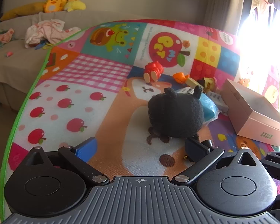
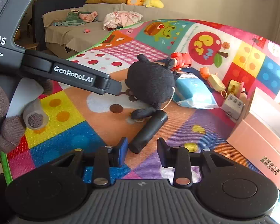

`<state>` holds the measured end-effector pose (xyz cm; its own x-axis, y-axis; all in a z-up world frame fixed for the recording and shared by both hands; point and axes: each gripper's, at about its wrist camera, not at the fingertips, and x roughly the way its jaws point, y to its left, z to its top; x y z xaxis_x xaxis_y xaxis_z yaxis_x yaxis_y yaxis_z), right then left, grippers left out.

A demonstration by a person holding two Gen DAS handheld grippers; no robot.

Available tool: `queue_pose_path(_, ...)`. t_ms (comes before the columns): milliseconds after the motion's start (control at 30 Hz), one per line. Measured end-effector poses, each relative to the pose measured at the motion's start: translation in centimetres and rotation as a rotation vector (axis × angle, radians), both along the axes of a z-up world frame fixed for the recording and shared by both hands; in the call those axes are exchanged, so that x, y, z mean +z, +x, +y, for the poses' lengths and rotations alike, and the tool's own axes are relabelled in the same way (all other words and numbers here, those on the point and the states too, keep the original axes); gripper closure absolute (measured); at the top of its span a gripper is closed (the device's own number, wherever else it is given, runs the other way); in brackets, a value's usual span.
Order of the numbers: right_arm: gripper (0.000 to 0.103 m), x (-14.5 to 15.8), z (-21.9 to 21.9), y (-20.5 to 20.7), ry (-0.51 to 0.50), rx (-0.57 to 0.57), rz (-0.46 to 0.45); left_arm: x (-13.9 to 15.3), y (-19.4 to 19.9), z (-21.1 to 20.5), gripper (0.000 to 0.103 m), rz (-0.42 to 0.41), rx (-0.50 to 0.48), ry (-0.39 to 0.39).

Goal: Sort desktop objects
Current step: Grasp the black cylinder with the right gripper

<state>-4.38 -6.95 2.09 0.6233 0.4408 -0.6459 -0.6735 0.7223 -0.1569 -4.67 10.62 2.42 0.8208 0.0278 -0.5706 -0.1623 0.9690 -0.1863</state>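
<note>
Right gripper (image 2: pixel 142 150) narrowed around the black cylinder (image 2: pixel 149 131) beside the black plush (image 2: pixel 151 82) — pads not yet pressing; centre before closing. Left gripper (image 1: pixel 140 147) wide, empty.

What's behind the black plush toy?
Behind the black plush toy lies a blue packet, partly hidden by it; farther back, a red figure. Whatever the plush covers cannot be seen.

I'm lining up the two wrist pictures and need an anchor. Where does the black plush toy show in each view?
Left wrist view: black plush toy sits just right of centre, ears pointing away, beyond the open left gripper.
Right wrist view: it lies at upper centre, past the black cylinder.
Shared landmark: the blue packet touching the plush's right side in both.
</note>
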Motion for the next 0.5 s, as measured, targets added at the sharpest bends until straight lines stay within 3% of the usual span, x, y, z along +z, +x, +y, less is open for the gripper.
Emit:
queue_pose_path(167, 0.069, 0.7, -0.6, 1.3, 0.008, -0.047, 0.010, -0.4, 0.2, -0.1, 0.000, 0.007, -0.006, -0.016)
queue_pose_path(433, 0.069, -0.4, 0.9, 6.0, 0.092, -0.125, 0.142, -0.3, 0.1, -0.5, 0.000, 0.008, -0.017, -0.016)
queue_pose_path(500, 0.078, -0.3, 0.9, 6.2, 0.082, -0.121, 0.131, -0.2, 0.2, -0.5, 0.000, 0.005, -0.016, -0.016)
